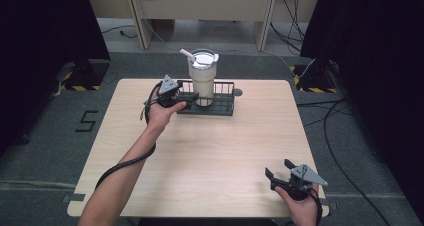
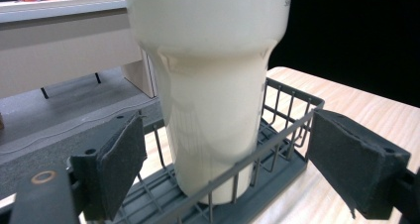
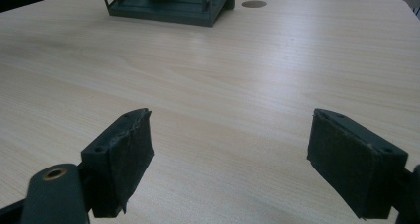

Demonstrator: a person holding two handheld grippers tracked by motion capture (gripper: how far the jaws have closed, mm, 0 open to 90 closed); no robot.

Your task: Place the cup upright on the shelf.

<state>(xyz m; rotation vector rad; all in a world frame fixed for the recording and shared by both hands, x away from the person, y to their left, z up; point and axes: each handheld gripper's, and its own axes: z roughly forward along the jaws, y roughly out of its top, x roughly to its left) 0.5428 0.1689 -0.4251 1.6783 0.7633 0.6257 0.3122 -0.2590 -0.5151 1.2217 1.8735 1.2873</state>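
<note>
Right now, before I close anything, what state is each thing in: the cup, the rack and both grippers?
Tumbler: upright in the rack, lid on, straw sticking out.
Wire rack: flat on the table, holding the tumbler at its left end.
Left gripper: open, jaws either side of the tumbler's lower body and the rack's end, not gripping.
Right gripper: open, holding nothing, at the near right of the table.

The tumbler (image 2: 213,85) looked like smooth, cream-coloured plastic or coated metal with a soft satin sheen, and it stood in a rack (image 2: 277,135) of thin dark-grey wire with a matt coating. The table (image 3: 237,80) had a pale wood-grain top, smooth with a faint gloss where light fell on it. The left gripper (image 2: 247,164) and right gripper (image 3: 230,159) carried matt black pads (image 3: 354,159), rough and slightly frayed at the edges, on hard black plastic.
</note>
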